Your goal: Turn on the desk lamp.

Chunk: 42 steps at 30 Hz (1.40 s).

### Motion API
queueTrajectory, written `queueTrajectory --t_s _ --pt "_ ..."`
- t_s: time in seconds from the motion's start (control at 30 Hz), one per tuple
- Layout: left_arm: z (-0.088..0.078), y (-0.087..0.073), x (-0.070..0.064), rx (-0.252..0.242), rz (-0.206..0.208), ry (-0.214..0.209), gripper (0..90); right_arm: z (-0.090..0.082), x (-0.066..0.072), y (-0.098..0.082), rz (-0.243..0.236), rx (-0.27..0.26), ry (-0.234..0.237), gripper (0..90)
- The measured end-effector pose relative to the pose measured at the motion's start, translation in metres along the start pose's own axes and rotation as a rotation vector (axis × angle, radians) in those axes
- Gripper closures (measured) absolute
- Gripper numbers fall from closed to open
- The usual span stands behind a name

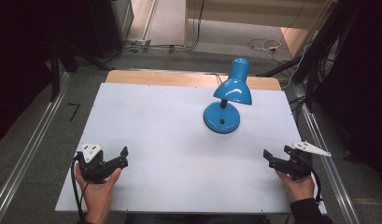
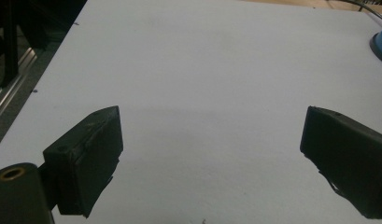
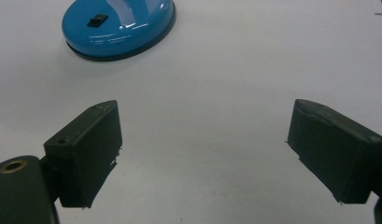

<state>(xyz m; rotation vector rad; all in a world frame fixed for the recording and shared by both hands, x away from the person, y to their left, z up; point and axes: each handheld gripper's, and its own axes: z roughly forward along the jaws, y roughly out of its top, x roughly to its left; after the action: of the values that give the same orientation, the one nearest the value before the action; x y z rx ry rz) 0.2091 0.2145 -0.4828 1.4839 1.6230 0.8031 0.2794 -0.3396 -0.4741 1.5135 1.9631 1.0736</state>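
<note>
You hold one gripper in each hand, low at the near corners of the white table (image 1: 146,121). Your left gripper (image 1: 124,157) sits at the near left, and your right gripper (image 1: 267,157) sits at the near right. They are well apart from each other, and both point in toward the middle. Both are wide open: in each gripper view you see two black jaws far apart with just bare white table between them. Nothing is held. This looks like a waiting pose, hands out of the way so you can see the whole table before you start. The thing to work with is the blue desk lamp (image 1: 228,95). It stands upright past the middle of the table, a bit toward your right side. Its round base (image 1: 221,118) sits flat on the table, and a small black switch (image 3: 96,20) is on top of the base. The shade (image 1: 233,91) leans over the base, pointing down, with the neck rising behind it. A thin black cord seems to run off the far edge of the table. In the right gripper view the base (image 3: 118,25) is ahead and a little to the left, near but not touching. In the left gripper view just a bit of blue (image 2: 381,44) peeks in at the far right edge, so the lamp is much farther from that hand. I think your right hand is the one best set to reach the lamp first.
</note>
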Motion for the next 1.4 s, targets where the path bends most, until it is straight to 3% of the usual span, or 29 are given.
queueTrajectory --t_s 0.37,1.4 --pt "0.002 -0.001 0.003 0.006 -0.033 -0.007 6.3 0.008 0.01 0.013 -0.025 -0.014 0.009 8.6" --pt "0.003 -0.001 0.006 0.01 -0.045 -0.01 6.3 0.04 0.046 0.031 -0.075 -0.037 0.07 9.9"
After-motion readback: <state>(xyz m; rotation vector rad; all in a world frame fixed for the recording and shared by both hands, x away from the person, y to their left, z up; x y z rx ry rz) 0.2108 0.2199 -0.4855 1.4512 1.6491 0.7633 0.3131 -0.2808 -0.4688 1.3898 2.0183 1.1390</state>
